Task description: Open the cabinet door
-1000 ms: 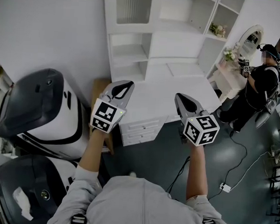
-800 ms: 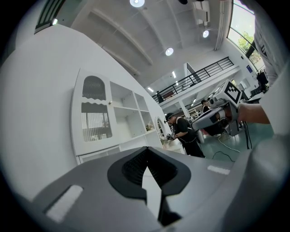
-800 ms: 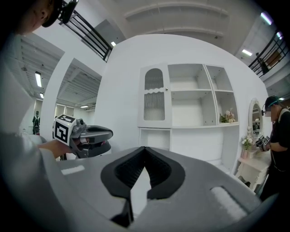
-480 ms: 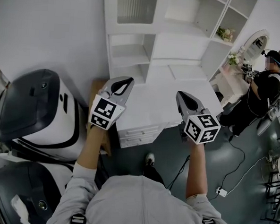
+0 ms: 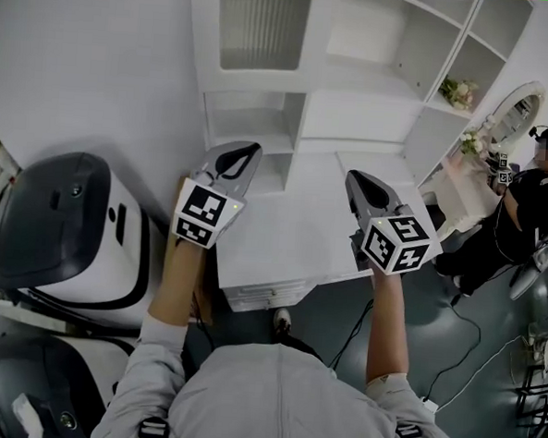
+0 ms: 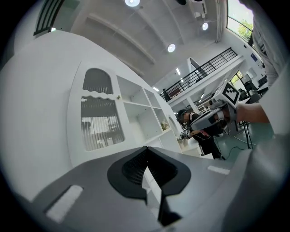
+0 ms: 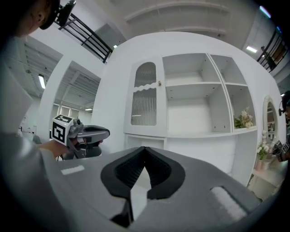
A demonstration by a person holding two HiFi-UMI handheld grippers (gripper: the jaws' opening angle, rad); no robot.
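Observation:
The white cabinet's door (image 5: 263, 23) has a ribbed glass pane and stands closed at the upper left of the shelf unit. The right gripper view shows the same door (image 7: 145, 102) with a small knob (image 7: 159, 83) on its right edge; in the left gripper view the door (image 6: 102, 124) is ahead and to the left. My left gripper (image 5: 244, 151) hovers over the desk's left part, shut and empty. My right gripper (image 5: 355, 177) hovers over the desk's right part, also shut and empty. Both point at the cabinet and are well short of the door.
A white desk top (image 5: 301, 234) with drawers lies under the grippers. Two black-and-white machines (image 5: 65, 228) stand at the left. At the right are open shelves with flowers (image 5: 458, 90), a mirror (image 5: 517, 108), a person (image 5: 535, 197) and floor cables (image 5: 460, 364).
Both grippers and the person's body have moved forward toward the cabinet, so the desk now lies under the grippers. Both grippers stay shut.

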